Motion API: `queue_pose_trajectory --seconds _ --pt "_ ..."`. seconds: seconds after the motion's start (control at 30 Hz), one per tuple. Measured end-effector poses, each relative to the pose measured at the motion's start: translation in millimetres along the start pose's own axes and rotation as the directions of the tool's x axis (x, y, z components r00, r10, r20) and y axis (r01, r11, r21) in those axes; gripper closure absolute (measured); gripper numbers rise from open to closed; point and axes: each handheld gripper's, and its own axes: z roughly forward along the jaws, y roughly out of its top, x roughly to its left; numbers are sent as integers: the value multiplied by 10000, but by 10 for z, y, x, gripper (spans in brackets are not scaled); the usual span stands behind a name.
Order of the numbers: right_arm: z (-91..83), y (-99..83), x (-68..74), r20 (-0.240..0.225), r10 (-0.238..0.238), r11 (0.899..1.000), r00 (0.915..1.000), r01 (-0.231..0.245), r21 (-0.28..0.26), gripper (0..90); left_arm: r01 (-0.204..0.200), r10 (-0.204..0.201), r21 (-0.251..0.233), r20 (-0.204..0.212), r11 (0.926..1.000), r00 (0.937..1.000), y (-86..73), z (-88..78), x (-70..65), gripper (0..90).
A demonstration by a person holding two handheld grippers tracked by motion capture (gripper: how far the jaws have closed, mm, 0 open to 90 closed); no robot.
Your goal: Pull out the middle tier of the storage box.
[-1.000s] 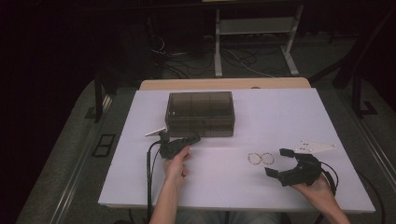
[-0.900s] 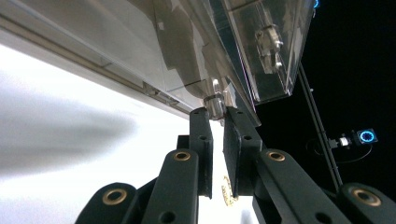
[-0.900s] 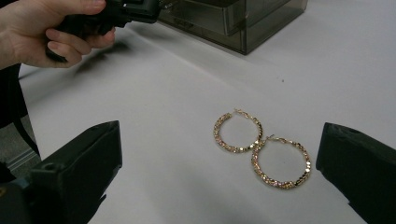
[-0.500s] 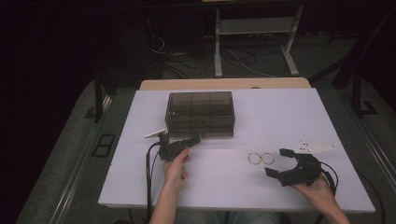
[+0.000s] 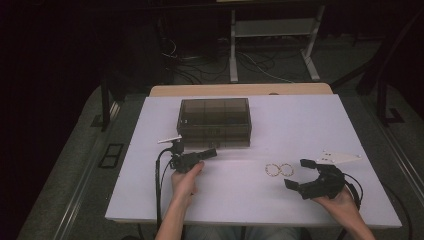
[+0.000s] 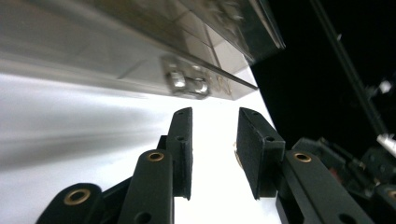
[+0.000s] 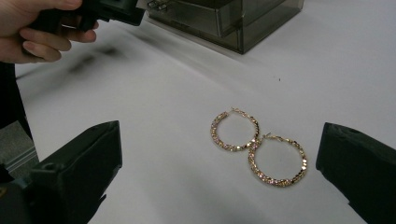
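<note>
White tabletop [image 5: 350, 125] lies bare around the hoop earrings [image 5: 279, 170] – right gripper [image 5: 300, 173] spread wide, left gripper [image 5: 214, 151] just parting at the box [image 5: 215, 120] edge.

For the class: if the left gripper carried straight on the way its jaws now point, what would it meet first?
Most likely the metal latch on the front of the smoky translucent plastic box. The left gripper, its jaws just opening with nothing between them, aims at that front wall; how much gap remains is hard to judge.

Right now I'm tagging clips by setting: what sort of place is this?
Probably a lab or workshop recording station: a white table under bright light in a dark room, loose cables on the floor behind, a bare metal stand, and handheld grippers.
</note>
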Motion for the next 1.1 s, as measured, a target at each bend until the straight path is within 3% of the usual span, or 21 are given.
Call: queue_pose_trajectory --seconds 0.07,0.17,0.37,0.47,0.57,0.67,0.8,0.87,0.93,1.0,1.1 --pt "-1 -1 1 1 -9 10000 10000 9 2 0 -426 430 186 -206 9989 9989 18 -6 -77 625" --pt "0 -3 5 23 -25 10000 10000 25 24 0 -1118 1139 445 -481 9927 9923 47 -14 -182 579" --pt "1 -2 -4 46 -3 10000 10000 3 41 0 -1790 1845 778 -708 9808 9803 89 -34 -312 483" --pt "-3 -3 -11 68 -3 10000 10000 3 28 0 -2152 2236 1004 -811 9714 9713 113 -32 -358 428" --pt "-8 -5 -16 98 7 10000 10000 -8 26 0 -2659 2755 975 -1034 9591 9557 135 -41 -406 368" --pt "-8 -5 -19 93 14 10000 10000 -14 28 0 -3057 3160 1065 -988 9462 9436 163 -34 -446 316" --pt "-1 -7 -24 64 -8 9999 10000 8 114 0 -3697 3854 1557 -857 9160 9188 215 -8 -485 219" --pt "0 -8 -25 70 -46 9999 10000 45 119 0 -4070 4283 1931 -842 8928 8997 245 14 -519 142" --pt "-1 -9 -23 79 -56 9999 10000 55 108 0 -4405 4677 2311 -771 8675 8805 276 32 -559 125" --pt "1 -13 -22 82 -66 9999 9999 65 146 0 -4667 4946 2543 -560 8471 8673 309 39 -594 113" --pt "2 -17 -20 120 -61 9998 9999 59 182 0 -5090 5381 2866 -278 8116 8424 358 42 -639 113"
